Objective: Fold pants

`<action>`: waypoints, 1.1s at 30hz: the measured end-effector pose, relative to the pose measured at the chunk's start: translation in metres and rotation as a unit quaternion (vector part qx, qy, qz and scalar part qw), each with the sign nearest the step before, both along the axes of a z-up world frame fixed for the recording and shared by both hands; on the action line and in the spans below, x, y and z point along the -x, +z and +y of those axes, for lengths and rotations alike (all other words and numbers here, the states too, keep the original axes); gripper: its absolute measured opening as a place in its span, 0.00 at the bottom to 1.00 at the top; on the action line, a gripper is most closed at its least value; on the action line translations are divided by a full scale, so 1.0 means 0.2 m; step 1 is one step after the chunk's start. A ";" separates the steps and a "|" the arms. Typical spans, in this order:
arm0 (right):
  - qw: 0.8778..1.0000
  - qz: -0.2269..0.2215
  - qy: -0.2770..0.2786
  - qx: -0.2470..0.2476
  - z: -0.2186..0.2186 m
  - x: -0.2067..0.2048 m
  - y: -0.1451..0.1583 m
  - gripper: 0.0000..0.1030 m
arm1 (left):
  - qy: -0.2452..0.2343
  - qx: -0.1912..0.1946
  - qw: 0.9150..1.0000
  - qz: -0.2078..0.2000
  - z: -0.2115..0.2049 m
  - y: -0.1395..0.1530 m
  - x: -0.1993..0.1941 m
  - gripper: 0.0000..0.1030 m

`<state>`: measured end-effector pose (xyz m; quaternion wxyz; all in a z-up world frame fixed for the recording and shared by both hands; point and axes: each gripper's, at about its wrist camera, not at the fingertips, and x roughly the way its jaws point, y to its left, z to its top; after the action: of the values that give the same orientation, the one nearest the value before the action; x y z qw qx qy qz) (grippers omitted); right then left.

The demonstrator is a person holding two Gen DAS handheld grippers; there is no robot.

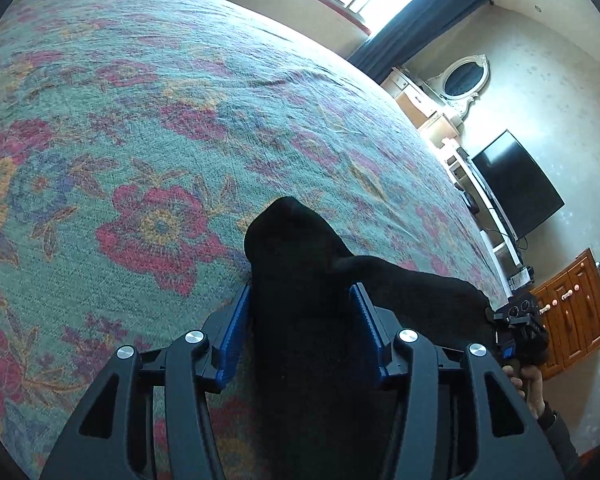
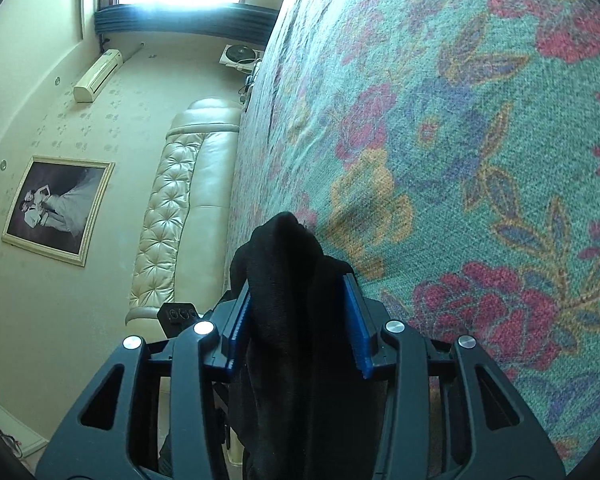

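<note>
Black pants (image 1: 300,280) fill the space between the blue pads (image 1: 236,332) of the left gripper (image 1: 302,300), which is clamped on a bunch of the cloth above the floral bedspread (image 1: 140,140). From there the cloth runs to the right gripper (image 1: 520,320), seen at the side with a hand (image 1: 534,388) under it. In its own view the right gripper (image 2: 300,292) also grips a bunch of the pants (image 2: 288,272), next to the bedspread (image 2: 460,160) and a cream headboard (image 2: 180,200).
</note>
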<state>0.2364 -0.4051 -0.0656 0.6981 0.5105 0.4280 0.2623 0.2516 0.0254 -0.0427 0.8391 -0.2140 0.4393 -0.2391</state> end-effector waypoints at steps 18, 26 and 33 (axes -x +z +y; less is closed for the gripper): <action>0.999 0.010 0.031 0.014 0.08 0.47 0.06 0.69 | 0.021 0.081 0.995 0.052 0.06 -0.07 0.57 0.61; 0.997 0.046 0.012 0.066 0.01 0.56 0.09 0.68 | 0.028 0.090 0.994 0.058 0.12 -0.08 0.60 0.61; 0.998 0.044 0.021 0.036 0.13 0.57 0.04 0.68 | 0.026 0.090 0.994 0.050 0.05 -0.08 0.56 0.72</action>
<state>0.1231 -0.3799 -0.0574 0.6911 0.4872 0.4777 0.2385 0.1397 0.0354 -0.0577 0.7995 -0.3117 0.4515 -0.2446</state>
